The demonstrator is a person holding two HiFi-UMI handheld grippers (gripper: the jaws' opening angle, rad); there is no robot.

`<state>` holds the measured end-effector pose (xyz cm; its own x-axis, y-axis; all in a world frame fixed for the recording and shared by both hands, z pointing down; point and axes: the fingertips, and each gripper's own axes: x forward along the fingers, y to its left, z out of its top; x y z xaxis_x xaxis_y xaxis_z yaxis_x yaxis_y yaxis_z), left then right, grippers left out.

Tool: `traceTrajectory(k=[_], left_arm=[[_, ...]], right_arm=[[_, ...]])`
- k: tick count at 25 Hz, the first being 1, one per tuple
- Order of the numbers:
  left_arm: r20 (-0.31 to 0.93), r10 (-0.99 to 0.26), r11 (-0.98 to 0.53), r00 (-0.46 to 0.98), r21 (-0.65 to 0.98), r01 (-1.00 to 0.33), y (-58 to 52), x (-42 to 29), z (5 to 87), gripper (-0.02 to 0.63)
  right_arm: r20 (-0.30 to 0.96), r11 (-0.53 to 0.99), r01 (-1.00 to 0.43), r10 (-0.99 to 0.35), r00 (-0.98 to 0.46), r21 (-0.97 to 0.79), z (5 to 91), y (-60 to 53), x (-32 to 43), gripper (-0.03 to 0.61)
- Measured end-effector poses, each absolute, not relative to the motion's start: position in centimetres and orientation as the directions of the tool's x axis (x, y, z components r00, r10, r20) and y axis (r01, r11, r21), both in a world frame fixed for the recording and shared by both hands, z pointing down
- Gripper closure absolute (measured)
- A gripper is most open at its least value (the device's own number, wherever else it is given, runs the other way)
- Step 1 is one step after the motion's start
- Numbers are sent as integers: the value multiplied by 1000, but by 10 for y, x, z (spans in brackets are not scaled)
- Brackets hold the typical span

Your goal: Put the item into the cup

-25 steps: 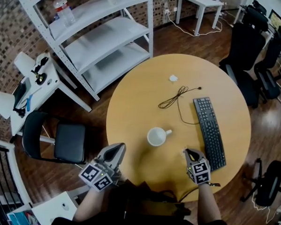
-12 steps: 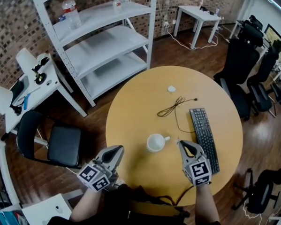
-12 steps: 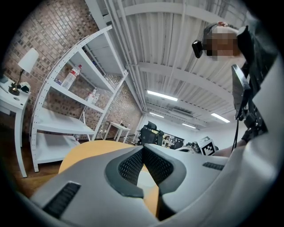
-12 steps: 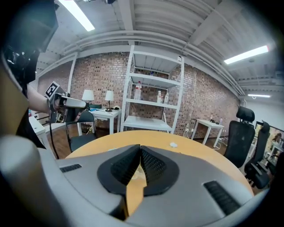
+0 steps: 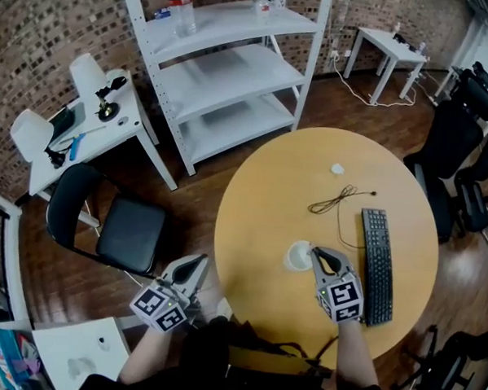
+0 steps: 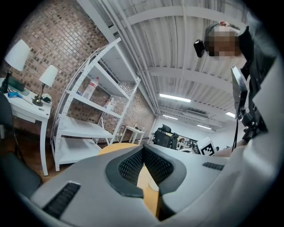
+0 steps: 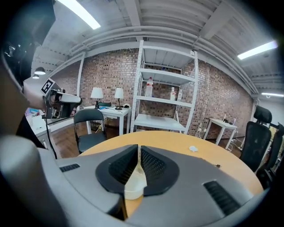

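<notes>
A white cup (image 5: pixel 298 256) stands on the round wooden table (image 5: pixel 268 199), near its front. My right gripper (image 5: pixel 317 253) has its tips at the cup's right side. In the right gripper view its jaws (image 7: pixel 139 150) are opening by a narrow gap, and part of the white cup (image 7: pixel 133 188) shows low in that gap. I cannot tell whether the pads touch it. A small white item (image 5: pixel 337 168) lies far back on the table, also seen as a white item (image 7: pixel 193 149). My left gripper (image 5: pixel 200 263) hangs off the table's left edge, shut and empty (image 6: pixel 143 150).
A black keyboard (image 5: pixel 377 264) lies right of the cup, with a loose black cable (image 5: pixel 339 199) behind it. A white shelf unit (image 5: pixel 234 75) stands beyond the table. A black chair (image 5: pixel 112 224) and a white side table (image 5: pixel 84 133) are at the left.
My right gripper has moved left across the table from beside the keyboard up to the cup's right side. The left gripper stays low at the left. The head view has shifted.
</notes>
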<state>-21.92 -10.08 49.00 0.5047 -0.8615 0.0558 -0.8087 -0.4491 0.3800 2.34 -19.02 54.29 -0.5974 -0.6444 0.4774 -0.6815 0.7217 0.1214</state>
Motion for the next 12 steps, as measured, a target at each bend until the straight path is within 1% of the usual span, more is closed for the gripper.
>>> traceTrajectory(k=[2, 3, 5, 12], left_arm=[[64, -869, -430, 490, 392, -813, -97, -229, 495, 611], [66, -871, -425, 487, 395, -814, -96, -231, 497, 611], [66, -872, -423, 485, 397, -814, -94, -232, 497, 611], [42, -845, -478, 533, 389, -788, -105, -213, 491, 611]], right_arm=[[496, 728, -676, -631, -596, 113, 552, -191, 19, 542], [504, 727, -679, -627, -594, 103, 554, -190, 17, 515], [514, 724, -684, -619, -593, 83, 553, -188, 15, 490], [480, 692, -714, -665, -573, 107, 541, -184, 31, 490]])
